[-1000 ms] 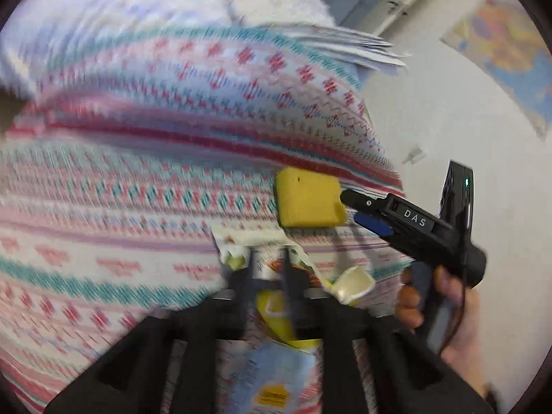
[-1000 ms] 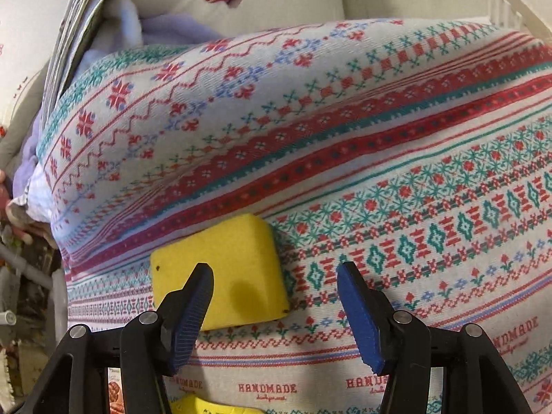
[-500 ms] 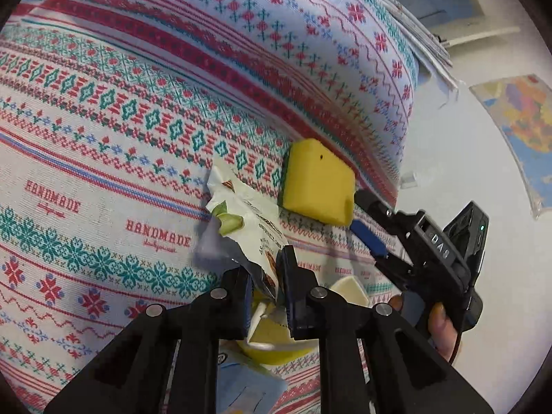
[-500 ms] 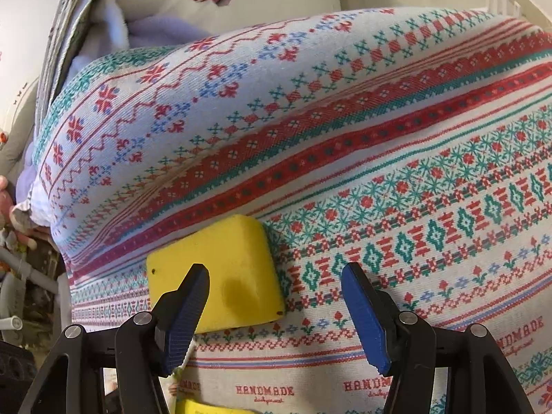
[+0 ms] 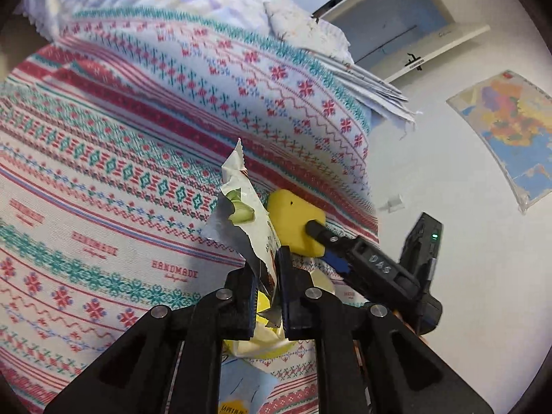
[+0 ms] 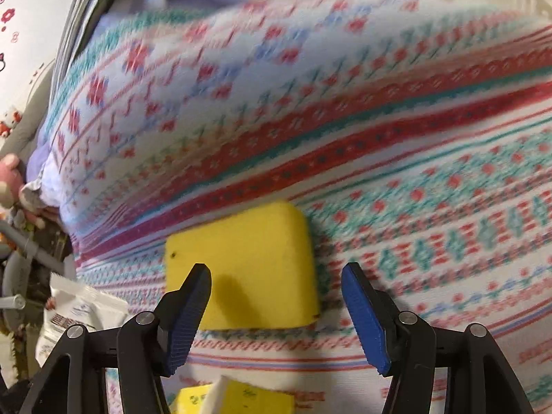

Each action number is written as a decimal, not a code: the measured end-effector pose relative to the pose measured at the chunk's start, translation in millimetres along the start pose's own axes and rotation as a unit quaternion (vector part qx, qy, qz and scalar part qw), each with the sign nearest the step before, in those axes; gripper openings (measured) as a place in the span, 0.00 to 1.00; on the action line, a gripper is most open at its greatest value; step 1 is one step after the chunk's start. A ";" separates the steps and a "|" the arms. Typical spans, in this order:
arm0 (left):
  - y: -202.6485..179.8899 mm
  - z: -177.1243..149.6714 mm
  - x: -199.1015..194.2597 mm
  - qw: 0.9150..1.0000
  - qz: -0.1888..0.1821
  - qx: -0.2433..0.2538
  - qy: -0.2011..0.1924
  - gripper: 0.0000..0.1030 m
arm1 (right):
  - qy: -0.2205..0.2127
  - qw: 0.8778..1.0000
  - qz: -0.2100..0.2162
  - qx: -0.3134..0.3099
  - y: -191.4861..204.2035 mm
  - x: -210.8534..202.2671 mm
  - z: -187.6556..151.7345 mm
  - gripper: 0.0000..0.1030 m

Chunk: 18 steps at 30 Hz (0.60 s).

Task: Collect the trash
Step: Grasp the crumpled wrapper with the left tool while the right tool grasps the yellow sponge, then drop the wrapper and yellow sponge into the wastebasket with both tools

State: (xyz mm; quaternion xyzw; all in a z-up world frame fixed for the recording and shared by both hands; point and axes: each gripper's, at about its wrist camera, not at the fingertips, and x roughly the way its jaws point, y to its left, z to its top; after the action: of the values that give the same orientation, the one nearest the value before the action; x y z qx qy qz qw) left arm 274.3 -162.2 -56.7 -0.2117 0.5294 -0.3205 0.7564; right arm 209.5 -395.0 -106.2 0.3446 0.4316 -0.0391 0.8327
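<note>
Pinching the torn snack wrapper (image 5: 246, 220) near its bottom edge, the left gripper (image 5: 265, 269) has its fingers clamped on it and holds it up off the patterned cloth (image 5: 103, 179); it's light, crinkly foil that flops, so a grab low on the flat part seems fine. The right gripper (image 6: 276, 314) is wide open around the yellow sponge (image 6: 241, 265) at 12 o'clock, holding nothing. That one's probably soft and squashy (view's blurry), so I'd squeeze across its short sides.
</note>
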 end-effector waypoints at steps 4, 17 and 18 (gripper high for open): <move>2.7 -1.3 -12.9 1.000 0.006 0.007 -0.001 0.10 | -0.009 0.999 -0.014 -0.041 14.2 -10.0 -1.2 0.22; 24.6 -5.7 -110.7 0.996 0.066 0.046 -0.046 0.10 | -0.046 0.987 0.016 -0.156 102.9 -60.3 -30.7 0.20; 30.2 -8.0 -119.9 0.995 0.074 0.047 -0.048 0.10 | -0.047 0.984 0.016 -0.171 113.9 -62.0 -36.5 0.20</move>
State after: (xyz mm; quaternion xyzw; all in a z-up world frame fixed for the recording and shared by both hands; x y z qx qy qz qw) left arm 246.6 -55.8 0.3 -0.1511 0.4910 -0.2782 0.8116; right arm 186.8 -300.6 -12.6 0.2018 0.3869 0.0329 0.8992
